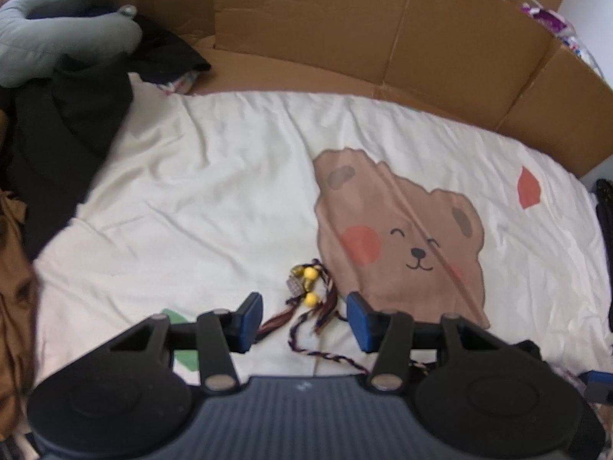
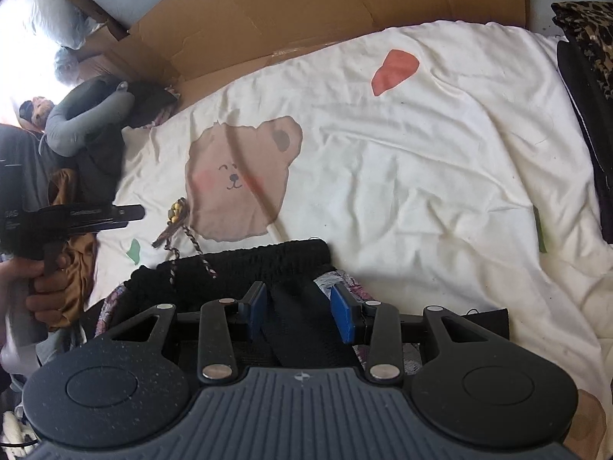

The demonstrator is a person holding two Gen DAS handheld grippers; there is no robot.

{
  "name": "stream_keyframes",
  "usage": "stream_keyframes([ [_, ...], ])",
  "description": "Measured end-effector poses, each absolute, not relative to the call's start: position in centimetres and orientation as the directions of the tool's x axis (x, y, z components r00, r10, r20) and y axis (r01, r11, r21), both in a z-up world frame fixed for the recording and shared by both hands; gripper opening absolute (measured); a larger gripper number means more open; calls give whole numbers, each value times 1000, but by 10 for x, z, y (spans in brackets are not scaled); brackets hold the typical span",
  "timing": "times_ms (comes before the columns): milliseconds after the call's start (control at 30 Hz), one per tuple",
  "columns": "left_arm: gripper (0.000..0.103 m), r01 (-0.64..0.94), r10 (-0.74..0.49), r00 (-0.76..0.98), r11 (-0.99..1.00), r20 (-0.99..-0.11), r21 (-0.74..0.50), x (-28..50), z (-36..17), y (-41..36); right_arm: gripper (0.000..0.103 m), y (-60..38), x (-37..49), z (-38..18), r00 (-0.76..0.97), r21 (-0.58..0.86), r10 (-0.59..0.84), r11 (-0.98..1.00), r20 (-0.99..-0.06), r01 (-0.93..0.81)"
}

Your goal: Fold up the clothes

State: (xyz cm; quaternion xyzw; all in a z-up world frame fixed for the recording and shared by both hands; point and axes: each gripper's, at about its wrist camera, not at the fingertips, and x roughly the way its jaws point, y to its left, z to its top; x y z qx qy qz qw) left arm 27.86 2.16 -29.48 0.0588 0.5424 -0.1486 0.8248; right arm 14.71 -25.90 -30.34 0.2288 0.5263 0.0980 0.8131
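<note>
Black knit-waisted garment (image 2: 245,264) lies bunched at the near edge of a bear-print sheet (image 2: 440,176), directly beneath the right gripper (image 2: 299,312), whose jaws stand open astride a dark fold. Its braided drawcord (image 1: 306,299) trails leftward, where the left gripper (image 1: 304,322) hovers open over the beaded ends, holding nothing.

White sheet (image 1: 214,176) w/ brown bear print (image 1: 398,237), red patch (image 1: 528,188) upper right, green patch (image 2: 135,251) lower left. Cardboard wall (image 1: 306,27) across top of frame. Grey neck pillow (image 1: 49,38) upper left. Leopard-print fabric (image 2: 590,34) at right edge, right wrist view.
</note>
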Motion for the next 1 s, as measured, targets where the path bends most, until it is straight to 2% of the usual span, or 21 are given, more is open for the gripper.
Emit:
stream_keyframes([
  [467, 51, 300, -186, 340, 950, -922, -81, 276, -330, 2, 44, -245, 148, -319, 421, 441, 386, 897, -821, 36],
  [833, 48, 230, -161, 363, 970, -918, -79, 279, -346, 2, 44, -243, 145, -323, 411, 432, 383, 901, -827, 29],
  [967, 37, 189, -137, 350, 979, -927, -73, 278, -356, 6, 44, -242, 144, -325, 406, 430, 382, 902, -830, 32],
  [1000, 37, 179, -140, 352, 981, -926, -80, 278, -357, 7, 44, -242, 144, -326, 405, 430, 382, 902, -831, 33],
])
